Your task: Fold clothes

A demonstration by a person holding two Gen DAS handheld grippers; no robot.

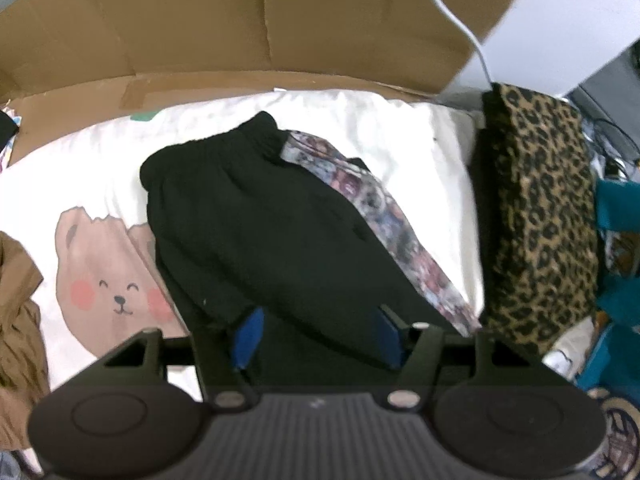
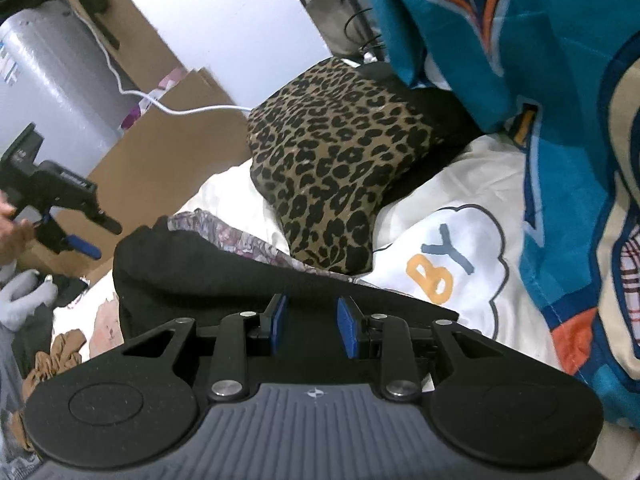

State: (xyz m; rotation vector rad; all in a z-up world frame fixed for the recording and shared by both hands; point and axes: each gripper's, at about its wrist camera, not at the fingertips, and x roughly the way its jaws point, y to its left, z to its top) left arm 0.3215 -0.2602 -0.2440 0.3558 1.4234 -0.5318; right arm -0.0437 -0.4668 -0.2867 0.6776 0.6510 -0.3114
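Both tongs [image 1: 318, 334] [image 2: 311, 326] gape over black garment [image 1: 256, 232], its hem hidden.

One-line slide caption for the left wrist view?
Open left hand-held gripper over black folded garment on white bear-print bedsheet, beside leopard-print cushion.

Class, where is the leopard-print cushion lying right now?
In the left wrist view, the leopard-print cushion lies at the right on the white bedsheet, beside the black garment.

We find open white bedsheet [image 1: 420, 148] past the black garment [image 1: 260, 220] toward the bed's far edge, but the leopard-print pillow [image 1: 540, 208] blocks the right side, the cardboard wall [image 1: 200, 20] closes the far edge, and crumpled brown fabric [image 1: 16, 320] crowds the left edge.
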